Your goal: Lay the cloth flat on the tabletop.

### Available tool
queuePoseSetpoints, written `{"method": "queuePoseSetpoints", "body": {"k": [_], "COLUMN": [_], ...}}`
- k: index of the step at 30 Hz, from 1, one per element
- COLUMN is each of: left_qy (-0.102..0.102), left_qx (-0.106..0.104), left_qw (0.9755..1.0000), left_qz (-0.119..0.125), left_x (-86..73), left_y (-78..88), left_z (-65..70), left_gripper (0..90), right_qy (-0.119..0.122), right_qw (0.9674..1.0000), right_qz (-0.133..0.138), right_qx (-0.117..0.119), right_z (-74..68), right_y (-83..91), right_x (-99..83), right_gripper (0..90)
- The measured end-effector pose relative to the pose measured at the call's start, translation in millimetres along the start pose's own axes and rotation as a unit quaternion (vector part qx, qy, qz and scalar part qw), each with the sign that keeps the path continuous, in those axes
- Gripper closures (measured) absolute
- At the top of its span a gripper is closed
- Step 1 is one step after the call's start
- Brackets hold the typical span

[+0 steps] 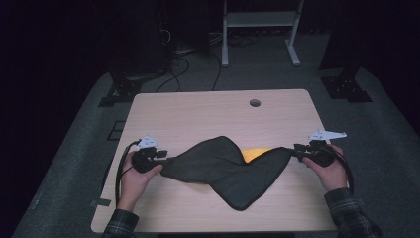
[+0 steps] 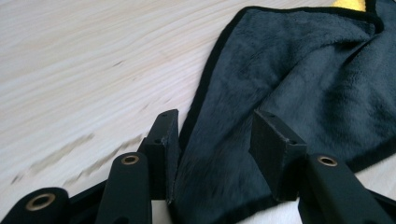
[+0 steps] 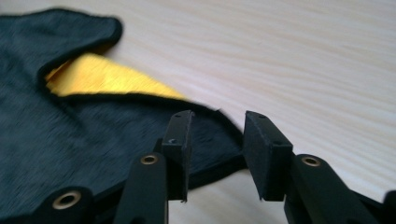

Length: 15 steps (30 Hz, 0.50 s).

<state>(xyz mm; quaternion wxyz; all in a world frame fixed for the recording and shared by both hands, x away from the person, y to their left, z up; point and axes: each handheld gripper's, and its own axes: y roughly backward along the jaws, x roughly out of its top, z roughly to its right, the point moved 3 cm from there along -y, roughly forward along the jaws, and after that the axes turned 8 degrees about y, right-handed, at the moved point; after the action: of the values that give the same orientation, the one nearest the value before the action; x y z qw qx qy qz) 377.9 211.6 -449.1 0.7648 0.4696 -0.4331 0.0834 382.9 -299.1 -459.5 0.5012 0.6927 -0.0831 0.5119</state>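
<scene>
A dark grey cloth (image 1: 223, 168) with a yellow underside (image 1: 255, 152) lies crumpled across the front of the wooden table (image 1: 198, 109). My left gripper (image 1: 165, 157) sits at the cloth's left corner. In the left gripper view its jaws stand apart, and the left gripper (image 2: 215, 126) is open around the cloth (image 2: 303, 79). My right gripper (image 1: 293, 148) is at the cloth's right corner. Here too the right gripper (image 3: 217, 123) is open, with the cloth's black-hemmed corner (image 3: 210, 140) between the jaws. A yellow fold (image 3: 102, 77) shows beyond it.
A round cable hole (image 1: 254, 103) is near the table's far edge. Behind the table stand a white frame (image 1: 257, 20), loose cables (image 1: 178, 64) and black stands (image 1: 346, 87) on the dark floor. Bare tabletop surrounds the cloth.
</scene>
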Motion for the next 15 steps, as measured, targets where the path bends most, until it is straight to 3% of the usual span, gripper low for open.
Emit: {"method": "queuePoseSetpoints", "body": {"k": [1, 8, 12, 15], "left_qy": [-0.007, -0.024, -0.025, -0.027], "left_qx": [-0.004, -0.011, -0.013, -0.01], "left_qw": [1.0, 0.9995, 0.9994, 0.9992], "left_qz": [-0.002, -0.014, -0.019, -0.027], "left_x": [6.0, 9.9, 5.2, 1.6], "left_y": [-8.6, -20.4, -20.9, -20.9], "left_z": [4.3, 13.5, 11.2, 8.6], "left_gripper": [51.3, 50.6, 49.6, 49.0], "right_qy": [0.009, 0.033, 0.052, 0.066], "right_qw": [0.9999, 0.9981, 0.9943, 0.9921], "right_qz": [0.002, 0.008, 0.008, 0.004], "right_qx": [0.008, 0.051, 0.092, 0.107], "right_z": [-6.7, -35.2, -62.0, -74.3], "right_y": [0.9, 2.7, 0.4, -1.5], "right_x": [-0.2, 0.2, 0.4, -0.4], "right_gripper": [60.8, 60.4, 59.9, 59.7]}}
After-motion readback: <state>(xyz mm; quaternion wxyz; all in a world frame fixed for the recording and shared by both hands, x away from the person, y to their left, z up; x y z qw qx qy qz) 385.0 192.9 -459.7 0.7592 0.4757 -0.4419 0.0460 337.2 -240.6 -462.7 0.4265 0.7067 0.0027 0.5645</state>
